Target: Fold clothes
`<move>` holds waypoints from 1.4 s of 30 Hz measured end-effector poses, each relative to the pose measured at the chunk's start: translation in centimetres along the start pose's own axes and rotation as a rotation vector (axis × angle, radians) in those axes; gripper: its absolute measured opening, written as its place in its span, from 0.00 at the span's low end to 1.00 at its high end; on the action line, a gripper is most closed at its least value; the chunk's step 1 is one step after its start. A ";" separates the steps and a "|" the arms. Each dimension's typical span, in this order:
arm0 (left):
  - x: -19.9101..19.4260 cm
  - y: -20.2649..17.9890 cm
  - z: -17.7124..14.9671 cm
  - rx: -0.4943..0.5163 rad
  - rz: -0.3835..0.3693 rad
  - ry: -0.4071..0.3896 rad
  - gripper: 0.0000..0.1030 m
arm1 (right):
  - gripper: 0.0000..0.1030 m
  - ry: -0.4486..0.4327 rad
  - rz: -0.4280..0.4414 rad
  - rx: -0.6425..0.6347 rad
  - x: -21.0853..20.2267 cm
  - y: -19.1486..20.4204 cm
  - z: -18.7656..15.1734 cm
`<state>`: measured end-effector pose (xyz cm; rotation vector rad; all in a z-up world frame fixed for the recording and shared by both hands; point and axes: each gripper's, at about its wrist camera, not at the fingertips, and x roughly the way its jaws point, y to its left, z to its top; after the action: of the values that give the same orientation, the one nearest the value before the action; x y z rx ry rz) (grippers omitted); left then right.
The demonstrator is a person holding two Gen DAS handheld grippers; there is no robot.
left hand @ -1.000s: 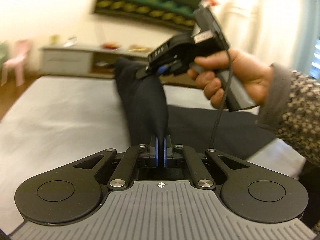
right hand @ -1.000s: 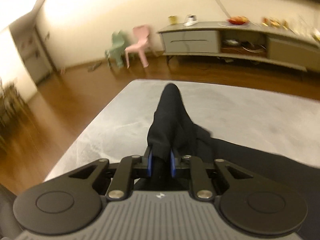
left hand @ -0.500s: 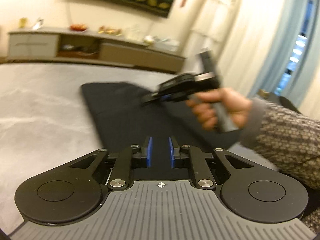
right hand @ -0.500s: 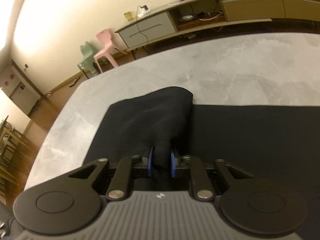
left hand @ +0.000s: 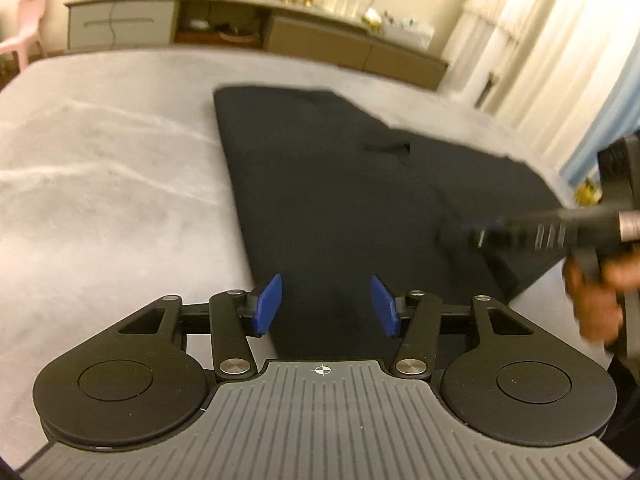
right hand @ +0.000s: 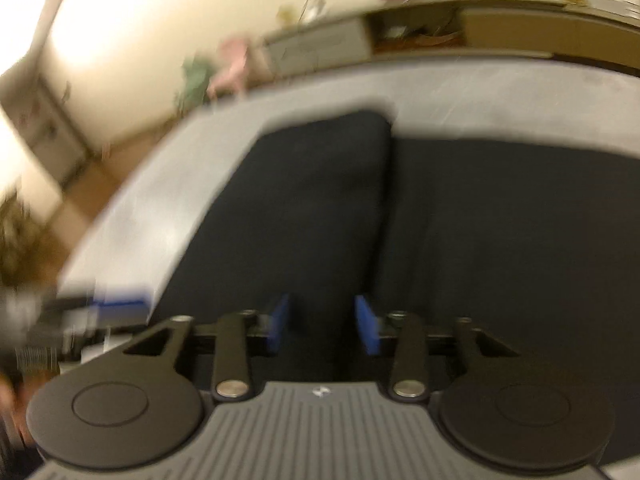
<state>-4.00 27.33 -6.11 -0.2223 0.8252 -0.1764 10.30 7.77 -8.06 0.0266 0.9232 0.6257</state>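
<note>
Dark garment (left hand: pixel 340 184) spread flat on the grey table (left hand: pixel 112 184), near edge reaching back to the left gripper (left hand: pixel 325 305). Left gripper angled down over that near edge, jaws opening, blue pads (left hand: pixel 267 305) standing apart with cloth lying below and between them but not pinched. In the left wrist view, right gripper (left hand: pixel 520 232) blurred at the right edge, low over the garment's right part, held by a hand (left hand: pixel 592 292); from here, cannot tell how its jaws stand. In the right wrist view, heavily blurred, right gripper (right hand: pixel 322 325) also tilted down over the cloth (right hand: pixel 460 240), jaws opening, pads (right hand: pixel 367 324) parted and clear of the fabric, nothing clamped. A folded-over flap (right hand: pixel 304 200) resting on top of the garment's left part, ending in a rounded far edge, with a seam-like line between it and the flat layer to the right. Left gripper's blue pad (right hand: pixel 120 306) visible as a smear at the lower left of that view, just beside the garment's left edge. Garment's far end squared off, well short of the table's far edge. Beyond the table, a long low cabinet (left hand: pixel 256 36) along the wall, small items on its top too blurred to name. A pink chair (left hand: pixel 24 28) at the far left, pale curtains (left hand: pixel 540 60) at the right.
</note>
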 end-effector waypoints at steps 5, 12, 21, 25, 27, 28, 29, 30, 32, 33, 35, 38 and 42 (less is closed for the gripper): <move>1.3 -0.7 -0.1 0.041 0.155 0.016 0.11 | 0.27 -0.035 -0.062 -0.080 0.8 3.0 -0.9; 0.7 -0.4 -0.4 0.059 0.197 0.030 0.12 | 0.36 -0.019 -0.113 -0.086 -0.7 2.1 -1.6; -2.8 -6.0 0.6 0.196 0.176 -0.204 0.19 | 0.42 -0.064 -0.232 -0.076 -8.0 -3.2 -1.6; 0.3 -11.0 1.4 0.312 0.145 -0.141 0.22 | 0.42 -0.046 -0.268 -0.102 -7.1 -6.5 0.1; 2.3 -11.7 2.4 0.329 0.216 -0.106 0.22 | 0.42 -0.043 -0.286 -0.133 -6.2 -8.2 0.9; 3.2 -11.7 2.8 0.327 0.250 -0.086 0.22 | 0.42 -0.045 -0.301 -0.147 -5.7 -9.4 1.2; 3.9 -10.6 2.9 0.296 0.278 -0.062 0.22 | 0.42 -0.045 -0.320 -0.143 -5.5 -10.9 1.4; 4.7 -9.5 3.1 0.265 0.307 -0.037 0.21 | 0.42 -0.038 -0.338 -0.123 -5.7 -12.5 1.5; 6.2 -7.3 3.5 0.203 0.363 0.012 0.26 | 0.59 -0.026 -0.332 -0.055 -6.7 -16.5 1.0; 6.7 -6.4 3.7 0.175 0.383 0.032 0.29 | 0.58 -0.021 -0.339 -0.035 -7.6 -18.4 0.7; 6.0 -5.5 3.8 0.139 0.380 0.050 0.30 | 0.58 -0.025 -0.366 0.001 -9.7 -21.8 0.0; 5.3 -4.7 4.0 0.110 0.395 0.075 0.36 | 0.58 -0.077 -0.401 0.065 -12.4 -25.8 -1.6; 5.0 -5.8 4.0 0.156 0.462 0.101 0.29 | 0.55 -0.159 -0.385 0.121 -15.1 -27.9 -4.1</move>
<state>1.96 21.02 -5.47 0.1274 0.9375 0.1838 14.35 -23.93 -7.30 0.0061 0.7833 0.2069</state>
